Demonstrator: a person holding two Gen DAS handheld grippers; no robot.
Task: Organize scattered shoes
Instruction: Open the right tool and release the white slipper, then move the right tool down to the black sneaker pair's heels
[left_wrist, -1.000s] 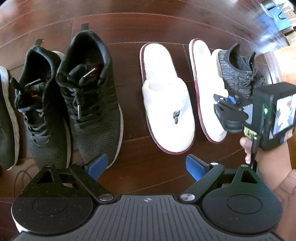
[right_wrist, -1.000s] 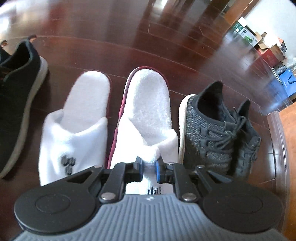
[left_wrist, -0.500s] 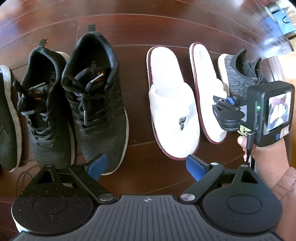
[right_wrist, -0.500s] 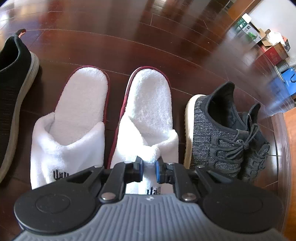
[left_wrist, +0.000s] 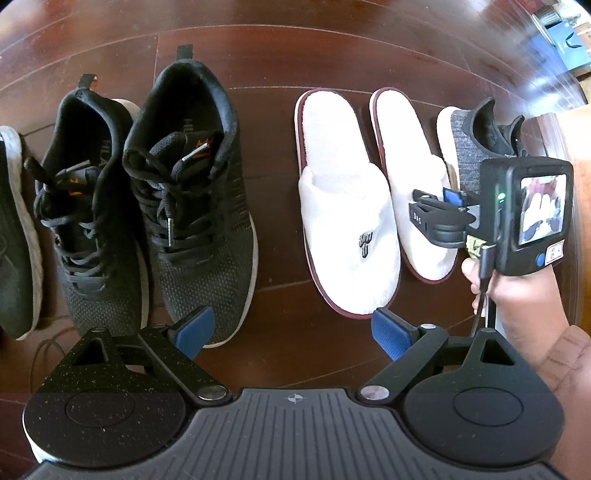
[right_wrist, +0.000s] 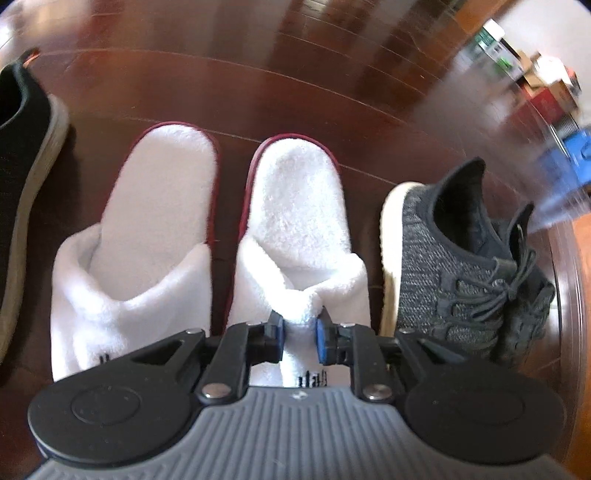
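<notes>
Shoes stand in a row on the dark wood floor. My right gripper (right_wrist: 300, 334) points down at the toe cover of the right white slipper (right_wrist: 295, 206). Its jaws are opening, and a pinched fold of the white plush still fills the narrow gap and touches both pads. The left white slipper (right_wrist: 155, 229) lies parallel beside it. A grey knit sneaker (right_wrist: 443, 258) stands on the other side. My left gripper (left_wrist: 291, 328) hangs open over bare floor, in front of a black sneaker (left_wrist: 192, 206) and the left slipper (left_wrist: 343, 206). From there the right gripper (left_wrist: 436, 201) shows over the right slipper (left_wrist: 413, 166).
A second black sneaker (left_wrist: 85, 221) and another dark shoe (left_wrist: 11, 240) stand at the left end. A second grey sneaker (right_wrist: 528, 306) leans against the first. A raised wooden edge (right_wrist: 569, 258) runs along the right. Boxes and a blue bag stand far off, beyond it.
The right slipper has gone from tilted on its edge to flat and parallel beside its mate. The right jaws have spread a little around the fold. The left gripper stays open.
</notes>
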